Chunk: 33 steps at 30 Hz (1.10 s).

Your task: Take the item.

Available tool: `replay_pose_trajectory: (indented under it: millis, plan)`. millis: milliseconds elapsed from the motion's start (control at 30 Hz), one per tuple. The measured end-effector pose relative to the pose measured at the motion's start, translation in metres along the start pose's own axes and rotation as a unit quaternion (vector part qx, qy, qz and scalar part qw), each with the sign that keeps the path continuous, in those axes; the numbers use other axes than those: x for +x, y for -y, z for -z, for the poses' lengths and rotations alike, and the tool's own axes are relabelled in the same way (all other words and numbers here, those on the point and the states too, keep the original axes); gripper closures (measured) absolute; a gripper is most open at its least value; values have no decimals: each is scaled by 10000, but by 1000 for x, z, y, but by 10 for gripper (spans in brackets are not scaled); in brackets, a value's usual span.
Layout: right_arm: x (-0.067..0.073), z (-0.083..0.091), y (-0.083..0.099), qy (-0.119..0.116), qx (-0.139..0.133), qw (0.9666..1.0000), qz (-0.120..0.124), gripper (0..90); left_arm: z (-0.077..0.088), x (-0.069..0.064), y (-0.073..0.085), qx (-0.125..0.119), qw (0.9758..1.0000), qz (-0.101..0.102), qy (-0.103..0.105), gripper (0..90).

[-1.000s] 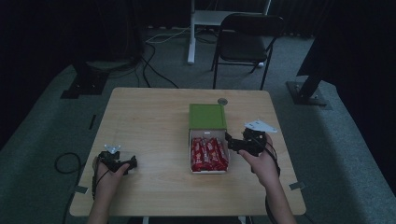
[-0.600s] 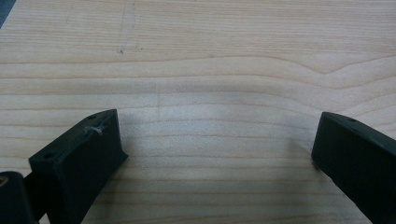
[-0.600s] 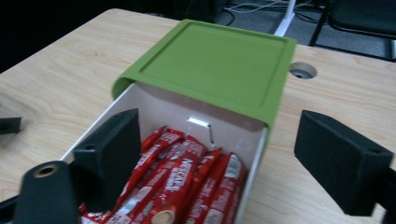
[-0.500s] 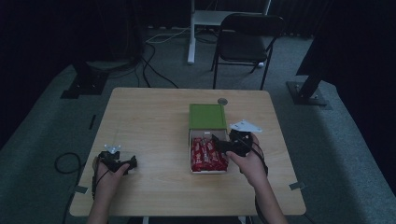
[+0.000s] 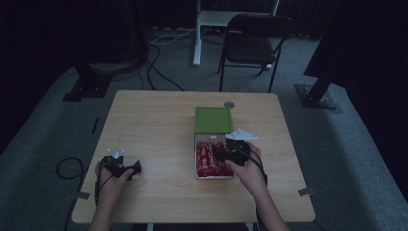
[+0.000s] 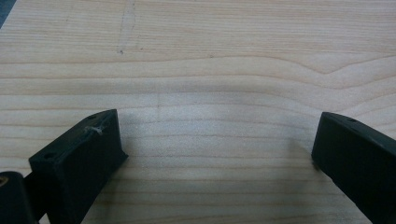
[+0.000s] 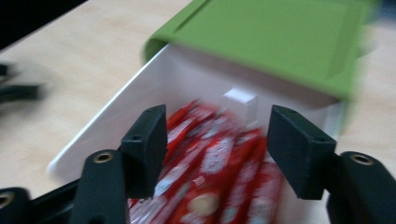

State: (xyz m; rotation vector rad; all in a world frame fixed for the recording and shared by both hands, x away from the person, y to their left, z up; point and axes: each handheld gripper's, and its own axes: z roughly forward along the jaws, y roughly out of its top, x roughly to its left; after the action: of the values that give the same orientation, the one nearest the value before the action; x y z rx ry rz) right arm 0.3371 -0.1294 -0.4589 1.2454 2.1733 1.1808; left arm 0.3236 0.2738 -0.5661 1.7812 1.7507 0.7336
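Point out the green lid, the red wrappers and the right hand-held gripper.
green lid (image 5: 213, 120), high view, centre of its top
red wrappers (image 7: 210, 172), right gripper view, middle packet
right hand-held gripper (image 7: 217, 144), right gripper view, midway between its fingertips

I see pale, matt wood grain on the bench (image 6: 210, 70) — glossy red wrappers (image 7: 210, 177) in a smooth white plastic box (image 7: 140, 93), matt green lid (image 7: 271, 37).

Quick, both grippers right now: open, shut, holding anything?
Left gripper: open, empty, over bare table.
Right gripper: open, jaws just closing above the red packets in the white box, nothing gripped.
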Motion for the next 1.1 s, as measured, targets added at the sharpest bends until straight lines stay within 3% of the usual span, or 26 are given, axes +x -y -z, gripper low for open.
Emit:
replay_pose_trajectory:
  millis: [67,433,500,600,733,767,867,933,1100]
  plan:
    - [0,-2,1,-122,113,9998,-106,354,0,0,0,0,10000,-1,0,24]
    - [7,-13,11,204,425,9989,-40,464,0,0,0,-1,10000,0,-1,25]
    - [8,-14,12,348,475,9983,26,496,0,0,0,0,10000,-1,0,24]
    - [10,-14,13,452,458,9979,6,507,0,0,0,-1,10000,-1,-1,24]
    - [14,-16,14,401,522,9978,2,515,0,0,0,-1,10000,0,-1,25]
    - [16,-20,17,334,660,9972,-74,529,0,0,0,0,10000,-1,-2,25]
    - [17,-21,18,349,675,9971,-100,530,0,0,0,2,10000,-1,0,25]
    - [18,-23,21,483,670,9963,-238,531,0,0,0,1,10000,-1,1,24]
    - [20,-25,19,570,760,9951,-279,519,0,0,0,2,10000,0,-1,25]
